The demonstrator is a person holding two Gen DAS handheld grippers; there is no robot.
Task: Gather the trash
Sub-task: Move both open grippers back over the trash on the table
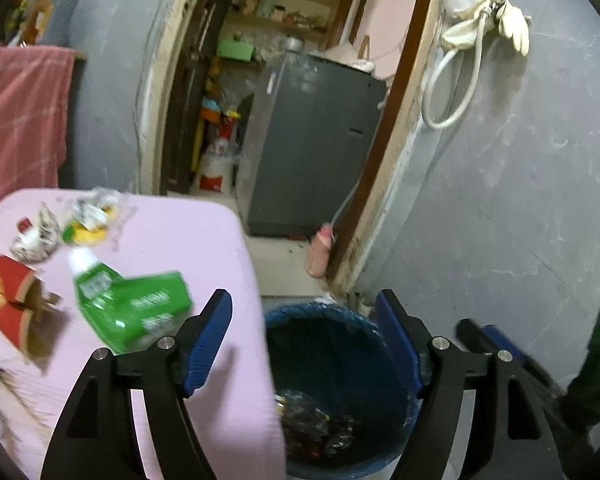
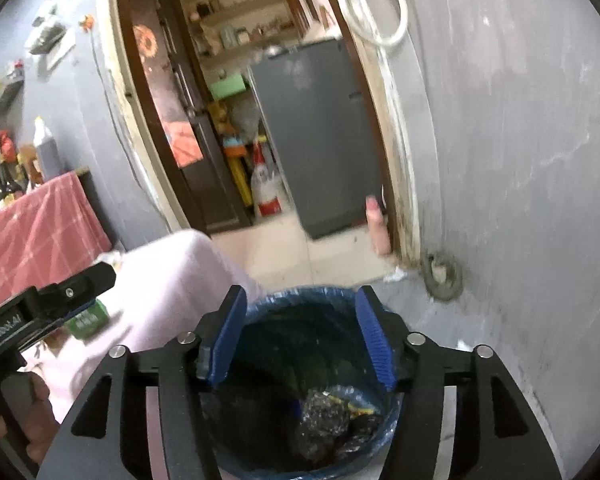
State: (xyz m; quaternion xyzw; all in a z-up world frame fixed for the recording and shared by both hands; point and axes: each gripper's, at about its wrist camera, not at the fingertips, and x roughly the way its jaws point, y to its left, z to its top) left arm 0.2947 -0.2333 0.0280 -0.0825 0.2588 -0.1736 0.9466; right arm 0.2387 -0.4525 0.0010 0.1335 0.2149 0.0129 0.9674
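the left hand-held gripper [image 1: 304, 344] is spread wide with nothing between its blue pads [image 1: 206, 344]. it hangs over the edge of the pink tabletop [image 1: 204, 240] and the blue bin [image 1: 340, 344] that stands on the floor just beside it. the right hand-held gripper [image 2: 300, 340] is spread wide too, with nothing in it, and it looks down into the same bin [image 2: 284, 300]. at the bottom of the bin lies a heap of crinkly dark trash [image 2: 332, 412], seen also from the left camera [image 1: 312, 424]. more trash sits on the tabletop: a green box [image 1: 148, 308] with a green and white bottle [image 1: 88, 276] touching it, a red cardboard box [image 1: 12, 304] torn open, a crumpled wrapper [image 1: 38, 238], and a yellow and clear wrapper [image 1: 90, 220] near the far edge. the green box [image 2: 88, 318] peeks out under the left tool in the right camera, and a hand [image 2: 24, 420] holds that tool at the lower left. behind the bin is a doorway with a grey fridge [image 1: 316, 148] inside. a pink bottle [image 1: 320, 252] stands on the floor by the door frame. a white hose [image 1: 452, 84] and pale gloves [image 1: 496, 20] hang on the grey wall. a red checked cloth [image 1: 20, 120] hangs at the far left.
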